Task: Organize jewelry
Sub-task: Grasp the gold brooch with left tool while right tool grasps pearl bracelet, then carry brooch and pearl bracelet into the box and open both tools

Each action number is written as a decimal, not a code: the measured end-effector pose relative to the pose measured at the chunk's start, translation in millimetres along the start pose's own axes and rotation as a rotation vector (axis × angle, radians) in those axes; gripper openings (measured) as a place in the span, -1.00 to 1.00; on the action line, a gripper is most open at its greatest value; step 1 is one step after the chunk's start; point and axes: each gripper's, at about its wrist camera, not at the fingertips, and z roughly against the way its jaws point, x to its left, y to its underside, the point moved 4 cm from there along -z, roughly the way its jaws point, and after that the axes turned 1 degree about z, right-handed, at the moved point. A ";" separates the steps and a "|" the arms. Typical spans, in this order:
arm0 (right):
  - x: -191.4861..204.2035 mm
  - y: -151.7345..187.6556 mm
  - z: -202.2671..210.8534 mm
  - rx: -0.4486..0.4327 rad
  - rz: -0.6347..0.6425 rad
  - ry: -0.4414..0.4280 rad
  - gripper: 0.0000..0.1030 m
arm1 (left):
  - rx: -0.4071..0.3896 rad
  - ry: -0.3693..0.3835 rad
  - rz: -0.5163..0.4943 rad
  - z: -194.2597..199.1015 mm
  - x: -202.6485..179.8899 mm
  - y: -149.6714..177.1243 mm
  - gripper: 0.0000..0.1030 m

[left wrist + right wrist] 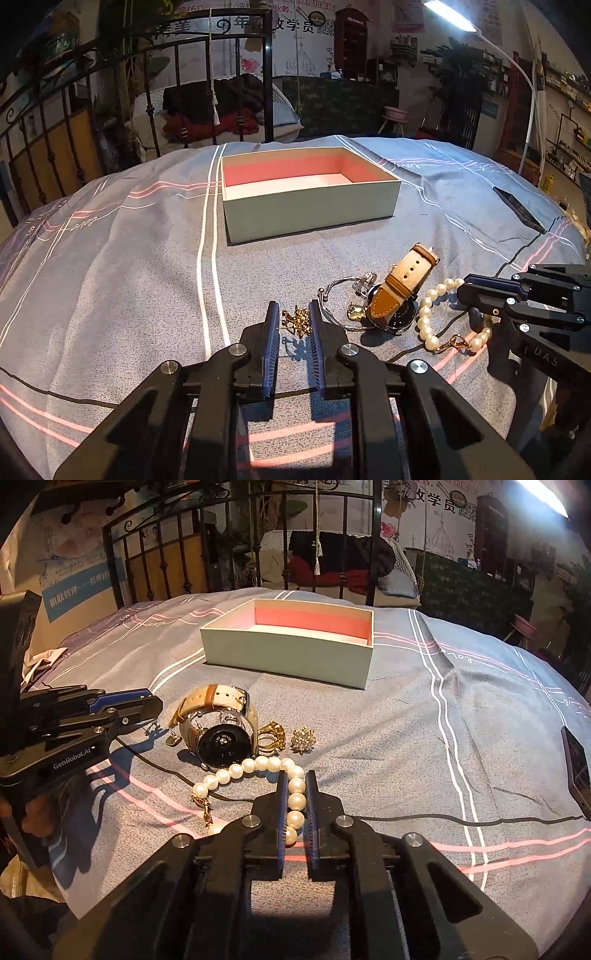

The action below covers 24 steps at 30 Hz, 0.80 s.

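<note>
An open pale-green box (310, 206) with a pink lining sits on the grey bedspread; it also shows in the right wrist view (288, 657). My left gripper (293, 314) straddles a small gold earring (297, 321), jaws apart around it. My right gripper (296, 781) is closed on the pearl bracelet (295, 801), which lies on the cloth; the bracelet also shows in the left wrist view (428, 314). A tan-strap watch (221, 738) (399, 291), a gold ring (271, 734), a crystal brooch (303, 740) and a silver bangle (332, 291) lie between them.
A dark phone (576, 768) lies at the right edge of the bed, also in the left wrist view (517, 210). A black iron bed rail (177, 92) stands behind the box. The bedspread (110, 277) stretches to the left.
</note>
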 end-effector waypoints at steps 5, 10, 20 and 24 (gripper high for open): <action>2.2 -15.8 18.4 -0.064 0.025 0.010 -0.80 | -0.024 0.016 0.032 13.3 5.5 -13.8 -0.70; 1.2 -36.4 34.3 -0.112 0.047 0.016 -0.81 | -0.043 0.026 0.046 22.0 5.2 -26.9 -0.70; -14.1 -92.5 40.8 -0.170 0.095 0.009 -0.80 | -0.062 0.039 0.013 18.4 -4.2 -69.0 -0.70; -18.7 -128.3 25.4 -0.181 0.115 -0.002 -0.80 | -0.062 0.039 0.015 2.4 -4.4 -97.9 -0.70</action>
